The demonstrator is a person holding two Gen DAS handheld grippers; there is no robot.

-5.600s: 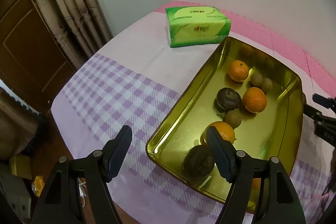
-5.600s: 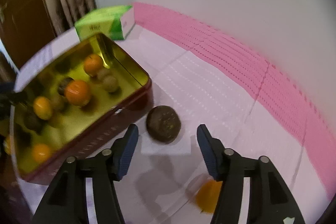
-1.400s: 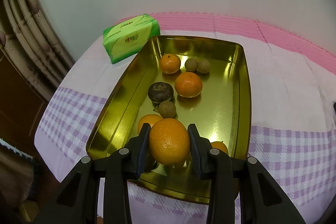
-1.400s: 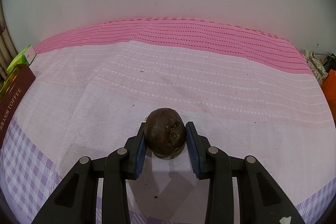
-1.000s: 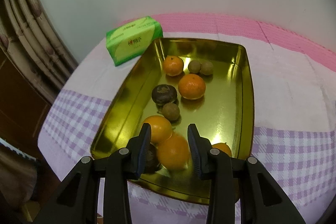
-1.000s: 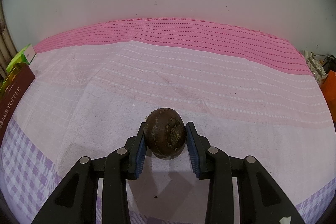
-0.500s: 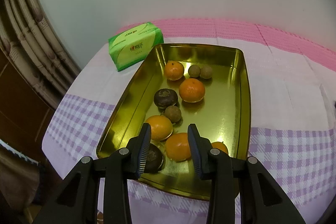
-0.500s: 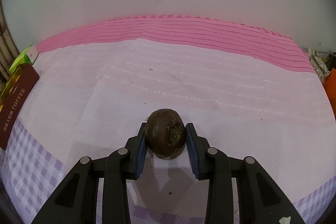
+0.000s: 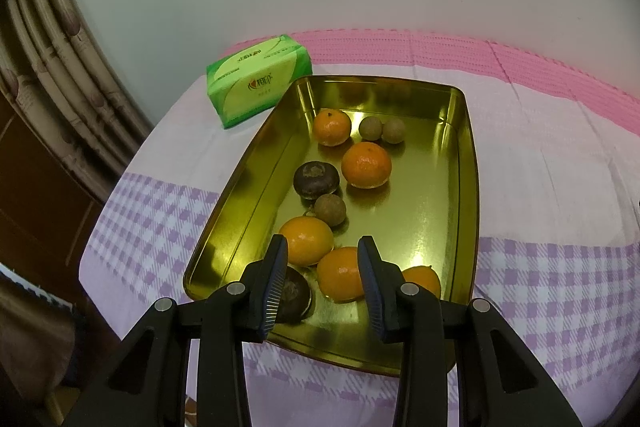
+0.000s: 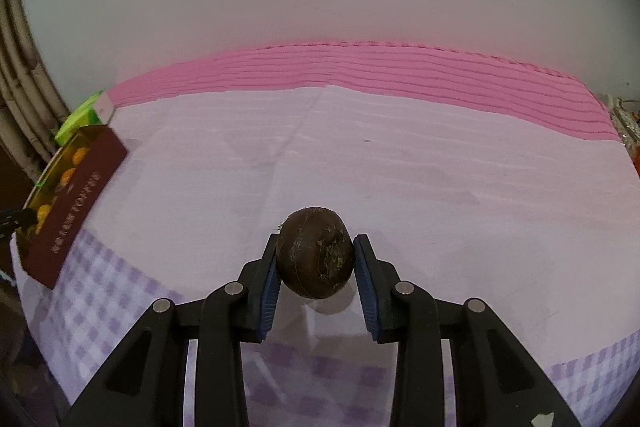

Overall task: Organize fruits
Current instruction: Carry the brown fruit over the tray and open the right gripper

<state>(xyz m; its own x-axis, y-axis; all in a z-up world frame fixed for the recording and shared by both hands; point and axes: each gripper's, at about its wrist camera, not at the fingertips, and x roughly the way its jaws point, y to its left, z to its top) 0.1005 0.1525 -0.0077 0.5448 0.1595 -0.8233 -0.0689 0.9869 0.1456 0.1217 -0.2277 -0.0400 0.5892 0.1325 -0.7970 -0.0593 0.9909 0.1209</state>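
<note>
In the left wrist view a gold tin tray [image 9: 460,187] holds several oranges, small brown fruits and two dark purple fruits. My left gripper [image 9: 323,275] is open and empty, above the tray's near end. An orange [image 9: 340,279] lies in the tray under it. In the right wrist view my right gripper [image 10: 316,267] is shut on a dark brown round fruit [image 10: 315,257] and holds it above the cloth; its shadow lies below. The tray [image 10: 76,199] shows at the far left, dark red outside.
A green tissue pack [image 9: 258,79] lies behind the tray's far left corner. The table has a pink and purple-checked cloth [image 10: 400,167]. A white wall stands behind. Curtains [image 9: 60,67] and the table's left edge are to the left.
My left gripper has let go of the orange, which now lies in the tray, and has risen. My right gripper has lifted the dark fruit off the cloth and turned toward the tray.
</note>
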